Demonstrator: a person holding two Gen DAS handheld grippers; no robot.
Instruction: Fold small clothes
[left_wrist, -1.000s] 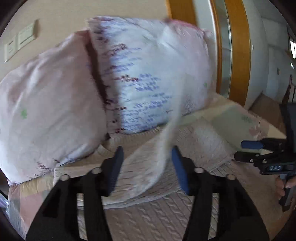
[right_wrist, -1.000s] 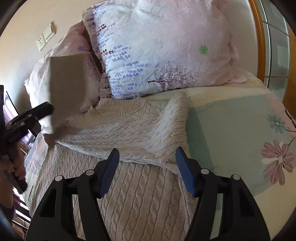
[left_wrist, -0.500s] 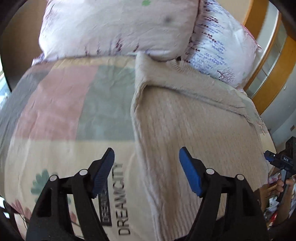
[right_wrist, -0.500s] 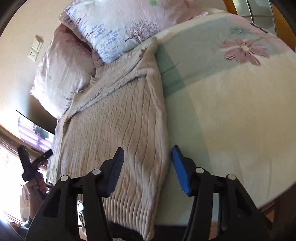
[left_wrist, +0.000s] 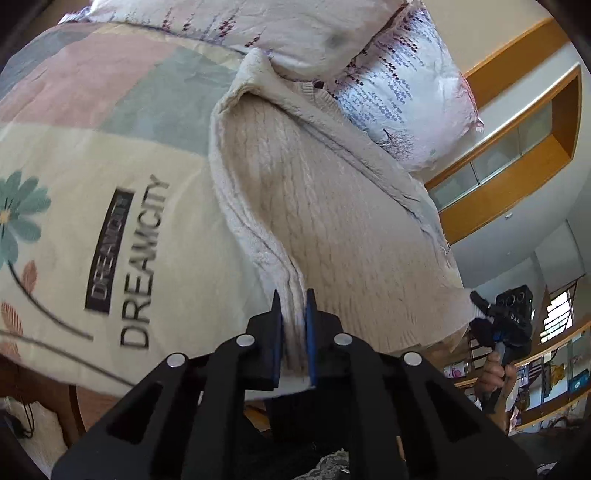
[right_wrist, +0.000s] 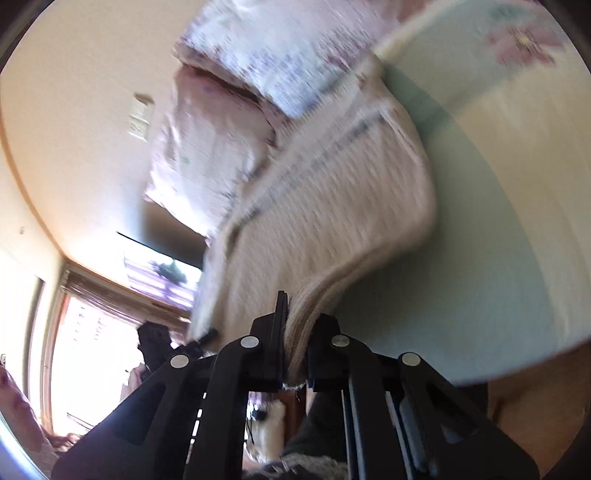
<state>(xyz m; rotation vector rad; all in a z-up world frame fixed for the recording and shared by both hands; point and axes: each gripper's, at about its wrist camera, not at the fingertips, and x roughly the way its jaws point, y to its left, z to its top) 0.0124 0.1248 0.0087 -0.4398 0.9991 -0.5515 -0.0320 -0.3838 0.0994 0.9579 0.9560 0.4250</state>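
Now the sweater (left_wrist: 332, 206) lies flat on the bed cover (left_wrist: 92, 166), ahead of both tools, its neck at the pillows (left_wrist: 388, 74). The left gripper (left_wrist: 293, 328) pinches one hem corner and the right gripper (right_wrist: 293, 332) the other. Probably the next move carries the hem forward, both corners level. The right view is blurred, and the hem edge is hidden between the jaws.

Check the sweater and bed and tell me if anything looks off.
Nothing looks damaged or spilled. The sweater lies on the bedspread, its collar end tucked under the pillows. Left gripper and right gripper each clamp a corner of its hem. The right wrist view is motion-blurred, hiding fine detail.
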